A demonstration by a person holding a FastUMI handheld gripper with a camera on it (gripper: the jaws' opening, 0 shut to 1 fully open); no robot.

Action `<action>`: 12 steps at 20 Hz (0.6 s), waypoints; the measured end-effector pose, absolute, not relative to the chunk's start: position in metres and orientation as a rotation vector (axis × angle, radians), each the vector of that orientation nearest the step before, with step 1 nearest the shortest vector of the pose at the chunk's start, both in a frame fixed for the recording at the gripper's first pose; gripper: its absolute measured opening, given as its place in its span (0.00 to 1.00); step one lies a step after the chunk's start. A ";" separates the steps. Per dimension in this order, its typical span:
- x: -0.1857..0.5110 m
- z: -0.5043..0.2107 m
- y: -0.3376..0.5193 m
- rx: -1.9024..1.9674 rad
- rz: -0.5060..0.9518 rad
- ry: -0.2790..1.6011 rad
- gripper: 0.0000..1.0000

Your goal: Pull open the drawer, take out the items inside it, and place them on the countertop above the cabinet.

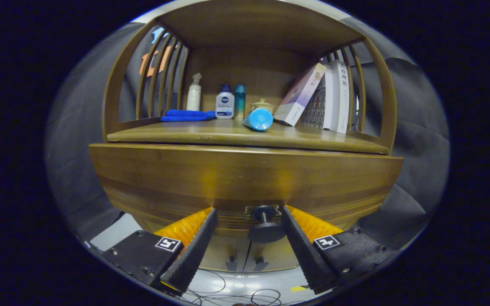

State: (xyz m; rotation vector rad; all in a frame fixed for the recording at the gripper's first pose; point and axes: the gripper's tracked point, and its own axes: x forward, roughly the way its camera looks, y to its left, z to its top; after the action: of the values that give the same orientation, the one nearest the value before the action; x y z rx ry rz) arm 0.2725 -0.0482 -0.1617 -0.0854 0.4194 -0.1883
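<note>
Gripper (248, 212) is open, fingers spread w/ the drawer knob (265, 227) sitting between them, nearer the right finger. Can't tell if that finger touches the knob's disc; left finger is clearly apart from it. No squeeze on the knob.

Knob sits on a small metal plate on the drawer front (245, 178), a wide curved wooden panel right ahead of the fingertips. Drawer looks closed or close to it: front appears flush under the top, no gap or interior visible, so contents can't be seen.

Above the drawer is the countertop (211, 135) of the cabinet, framed by slatted sides and a back panel. On it, left to right: white spray bottle (194, 92), folded blue cloth (187, 115), white bottle w/ blue cap (224, 102), slim teal bottle (239, 100), small lidded jar (262, 104), a blue tube (258, 119) lying on its side near the front edge, then leaning books (321, 95). Below the drawer, lower cabinet doors (245, 253) w/ small handles; cables on the floor.

Progress judgement: ambiguous. Fits 2 stages: gripper lined up on knob to pull the drawer w/ items inside, or drawer shut again w/ some of the countertop stuff (e.g. the lying tube) having come from it. Can't settle which, since the inside is hidden.
</note>
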 end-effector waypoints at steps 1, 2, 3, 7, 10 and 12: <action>0.272 -0.162 -0.048 -0.085 -0.189 0.423 0.99; 0.272 -0.161 -0.048 -0.083 -0.189 0.427 0.99; 0.272 -0.161 -0.048 -0.084 -0.188 0.430 0.99; 0.269 -0.162 -0.049 -0.102 -0.195 0.432 1.00; 0.267 -0.162 -0.048 -0.115 -0.181 0.456 0.99; 0.266 -0.158 -0.045 -0.076 -0.169 0.444 1.00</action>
State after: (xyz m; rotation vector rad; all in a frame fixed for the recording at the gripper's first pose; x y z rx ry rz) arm 0.2662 -0.0447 -0.1580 -0.0758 0.4436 -0.1691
